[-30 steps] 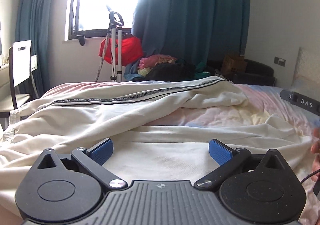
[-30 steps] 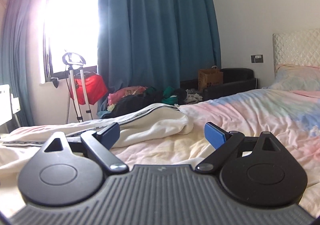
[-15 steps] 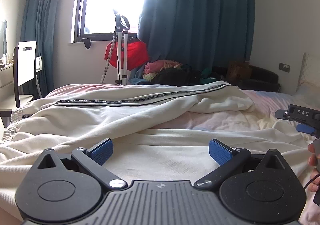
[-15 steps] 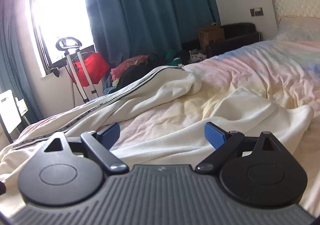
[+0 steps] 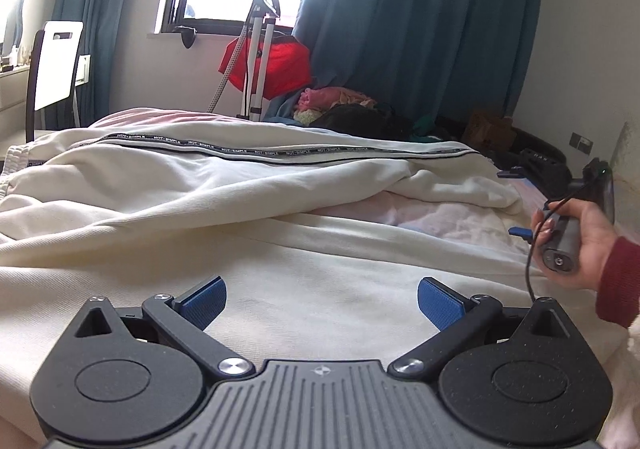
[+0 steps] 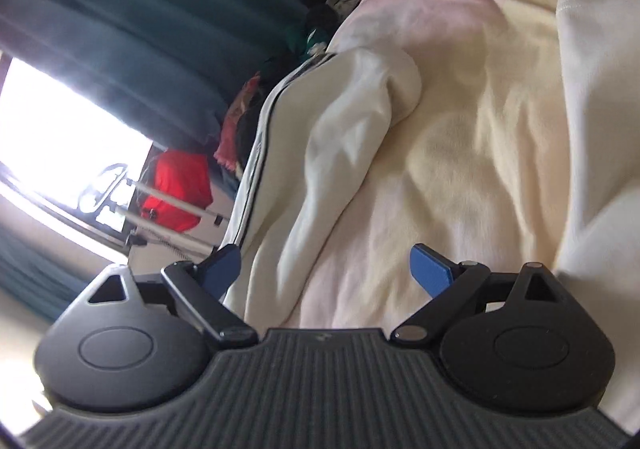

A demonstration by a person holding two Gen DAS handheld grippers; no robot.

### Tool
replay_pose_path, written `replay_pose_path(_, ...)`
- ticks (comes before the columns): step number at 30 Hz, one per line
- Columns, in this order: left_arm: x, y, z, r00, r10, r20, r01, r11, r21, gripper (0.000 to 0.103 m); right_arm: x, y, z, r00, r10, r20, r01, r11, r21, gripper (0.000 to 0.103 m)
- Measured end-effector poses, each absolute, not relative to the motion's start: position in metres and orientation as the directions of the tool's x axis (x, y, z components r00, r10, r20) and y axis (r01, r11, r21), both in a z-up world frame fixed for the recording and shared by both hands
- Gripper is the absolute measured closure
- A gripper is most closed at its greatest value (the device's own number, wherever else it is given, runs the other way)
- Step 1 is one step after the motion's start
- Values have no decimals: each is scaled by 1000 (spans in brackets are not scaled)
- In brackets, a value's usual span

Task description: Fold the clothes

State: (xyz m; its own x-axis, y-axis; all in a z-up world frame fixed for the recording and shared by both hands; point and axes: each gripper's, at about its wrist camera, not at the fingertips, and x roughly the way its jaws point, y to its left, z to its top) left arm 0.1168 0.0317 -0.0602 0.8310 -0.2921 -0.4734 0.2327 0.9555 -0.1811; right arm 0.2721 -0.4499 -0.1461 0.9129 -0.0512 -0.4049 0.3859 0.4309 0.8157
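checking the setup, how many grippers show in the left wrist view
2: the left gripper in the foreground, open over the cream trousers; the right gripper at the right edge, in a hand.

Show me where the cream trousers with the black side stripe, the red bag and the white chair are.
cream trousers with black side stripe [image 5: 248, 185], left wrist view, on the upper leg's cloth.
red bag [image 5: 276, 65], left wrist view, on its front panel.
white chair [image 5: 56, 65], left wrist view, on its backrest.
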Motion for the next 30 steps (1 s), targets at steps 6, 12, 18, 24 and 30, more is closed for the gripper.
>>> replay_pose_path(6, 151, 45, -84, 813, -319, -488, 197, 938, -284, 0, 345, -473, -161, 876, -244, -416, 481, 484, 731, 29)
replay_pose_path(12, 174, 55, -93, 783, -394, -481, 212, 896, -389, 0, 391, -480, -129, 797, -323, -511, 589, 602, 539, 75)
replay_pose_path(18, 171, 53, -86, 786, -402, -470, 242, 899, -365, 0, 374, -471, -28, 842, -365, -398, 531, 692, 489, 81)
replay_pose_path(24, 145, 55, -64, 811, -397, -431, 265, 905, -334, 0, 308, -509, -12, 817, -432, -382, 575, 668, 473, 82)
replay_pose_path(30, 115, 52, -47, 826, -401, -396, 298, 907, -298, 0, 235, -544, -93, 718, -421, -555, 684, 573, 451, 82)
